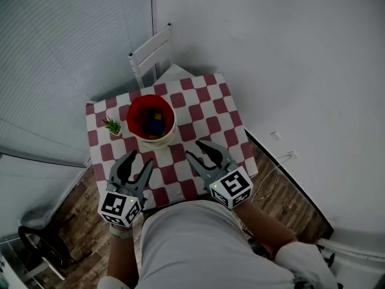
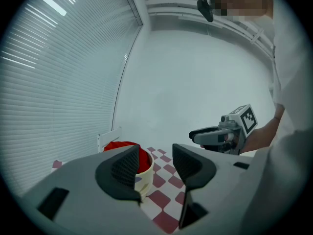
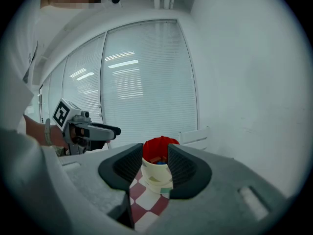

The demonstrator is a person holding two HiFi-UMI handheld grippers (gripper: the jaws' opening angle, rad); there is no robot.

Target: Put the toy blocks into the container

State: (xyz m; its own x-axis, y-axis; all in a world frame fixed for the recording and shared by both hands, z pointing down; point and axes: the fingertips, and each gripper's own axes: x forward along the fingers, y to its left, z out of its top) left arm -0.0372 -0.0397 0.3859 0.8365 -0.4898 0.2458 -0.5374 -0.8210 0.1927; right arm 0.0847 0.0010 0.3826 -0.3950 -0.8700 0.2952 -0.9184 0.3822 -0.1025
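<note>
"On the small table (image 1: 204, 110), under its red-and-white checked cloth, what stands there?"

"A round container (image 1: 157, 140), cream outside and red inside, sits towards the far left part of the cloth. A white chair (image 1: 150, 53) stands behind the table, against the wall."

"And the two grippers?"

"Both hover over the near edge, pointing at the container. The left gripper (image 1: 139, 159) has its jaws apart with nothing between them. The right gripper (image 1: 195, 149) is the same, parted and empty. The container lies ahead of both sets of fingers, clear of them, touching neither. The right gripper view shows it framed in the gap between the jaws (but farther off, on the cloth). The left gripper view has it partly behind the left-hand jaw."

"Anything smaller?"

"A tiny potted plant (image 1: 112, 126) stands just left of the container. The toy blocks (image 1: 155, 125) lie inside the container, a blue one among them."
</note>
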